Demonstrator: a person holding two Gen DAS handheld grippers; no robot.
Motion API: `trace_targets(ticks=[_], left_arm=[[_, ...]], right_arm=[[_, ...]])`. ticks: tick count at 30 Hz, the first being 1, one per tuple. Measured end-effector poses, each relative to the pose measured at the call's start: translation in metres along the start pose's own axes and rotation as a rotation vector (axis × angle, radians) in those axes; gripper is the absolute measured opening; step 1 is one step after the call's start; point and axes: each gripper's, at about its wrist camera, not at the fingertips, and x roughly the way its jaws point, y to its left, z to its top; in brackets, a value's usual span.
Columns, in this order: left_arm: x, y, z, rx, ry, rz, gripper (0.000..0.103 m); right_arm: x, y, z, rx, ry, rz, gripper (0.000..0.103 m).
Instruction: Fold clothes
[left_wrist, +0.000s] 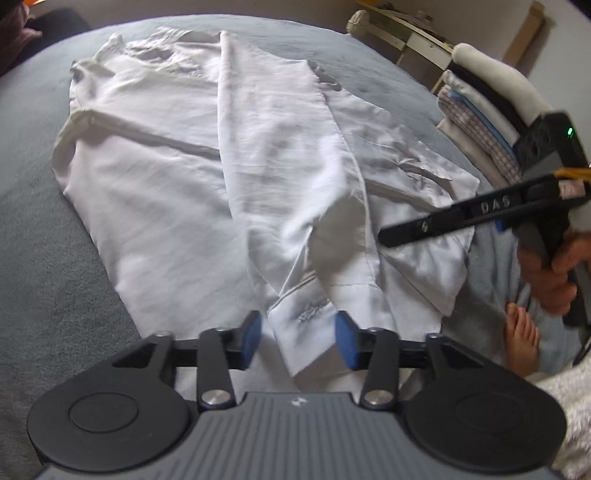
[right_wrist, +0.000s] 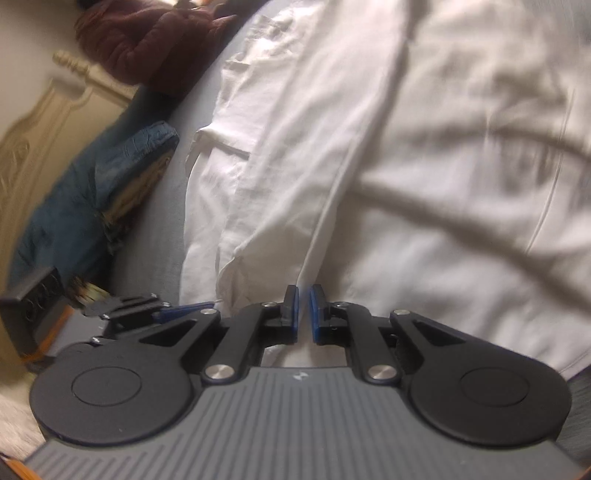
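Note:
A white shirt (left_wrist: 155, 166) lies spread flat on the grey bed (left_wrist: 48, 258). One sleeve (left_wrist: 273, 155) is folded down its middle. The sleeve's cuff (left_wrist: 306, 328) lies between the blue pads (left_wrist: 251, 339) of my left gripper (left_wrist: 298, 339), which stand apart, open, with a gap on the left side. My right gripper (left_wrist: 384, 238) reaches in from the right, just above the shirt's right part. In the right wrist view the shirt (right_wrist: 443, 184) fills the frame, and the right gripper (right_wrist: 303, 314) is shut to a narrow slit over a fold edge. I cannot tell whether cloth is pinched there.
A stack of folded clothes (left_wrist: 480, 110) sits at the bed's right edge. A hand (left_wrist: 554, 273) and a bare foot (left_wrist: 521, 332) are at the right. A blue denim garment (right_wrist: 92, 192) and a maroon one (right_wrist: 147, 40) lie beside the shirt, near a cream headboard (right_wrist: 37, 129).

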Motion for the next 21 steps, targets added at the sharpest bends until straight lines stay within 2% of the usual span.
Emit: trace_targets(ticks=[5,11,13,16,19,21], left_arm=[[-0.017,0.008,0.006,-0.024,-0.046,-0.004,0.05],[-0.018,-0.004,0.023,0.03,-0.119,0.023,0.047],[-0.012,-0.015,0.028,0.076,-0.139,0.022,0.047],[0.008,-0.029,0.033,0.132,-0.111,0.013,0.047],[0.03,-0.034,0.03,0.168,-0.062,0.029,0.046],[0.037,-0.029,0.028,0.156,-0.038,0.032,0.045]], right_arm=[[-0.013,0.039,0.01,-0.274,-0.078,-0.05,0.007],[0.019,0.068,0.009,-0.525,-0.065,-0.111,0.007],[0.036,0.064,0.005,-0.555,-0.033,-0.147,0.007],[0.052,0.055,0.0,-0.578,-0.003,-0.171,0.007],[0.043,0.05,0.006,-0.533,-0.012,-0.131,0.007],[0.028,0.044,0.015,-0.483,-0.042,-0.096,0.008]])
